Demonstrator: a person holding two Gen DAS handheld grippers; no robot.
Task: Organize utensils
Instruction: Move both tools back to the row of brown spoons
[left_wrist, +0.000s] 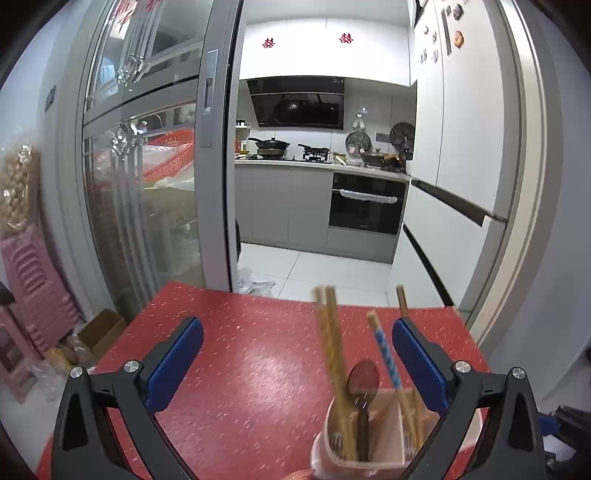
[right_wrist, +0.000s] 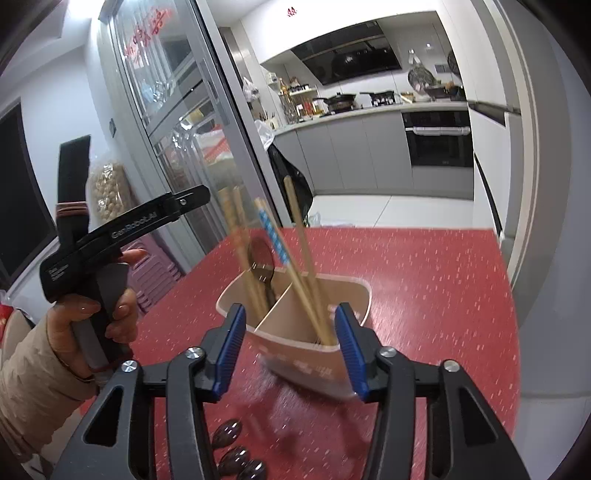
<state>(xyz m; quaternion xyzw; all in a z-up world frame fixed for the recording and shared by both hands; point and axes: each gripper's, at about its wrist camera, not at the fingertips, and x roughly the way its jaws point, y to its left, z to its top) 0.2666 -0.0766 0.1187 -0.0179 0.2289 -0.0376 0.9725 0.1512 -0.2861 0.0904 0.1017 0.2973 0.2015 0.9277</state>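
Note:
A beige two-compartment utensil holder (right_wrist: 306, 328) stands on the red table (right_wrist: 424, 280). It holds several chopsticks (right_wrist: 303, 251), one with a blue-and-white pattern (right_wrist: 271, 232), and a dark wooden spoon (right_wrist: 260, 254). My right gripper (right_wrist: 290, 328) is open, its blue pads on either side of the holder's near end, grasping nothing. My left gripper (left_wrist: 297, 354) is open and empty above the table; the holder (left_wrist: 388, 435) sits low by its right finger, with the spoon (left_wrist: 364, 380) and chopsticks (left_wrist: 332, 350) standing up between the fingers. Three dark spoon bowls (right_wrist: 238, 454) lie on the table under my right gripper.
The left hand-held gripper (right_wrist: 122, 229) and the hand on it show at left in the right wrist view. A glass sliding door (left_wrist: 147, 166) stands behind the table. Pink stools (left_wrist: 33, 295) and a cardboard box (left_wrist: 101, 328) sit on the floor at left. The kitchen (left_wrist: 321, 177) lies beyond.

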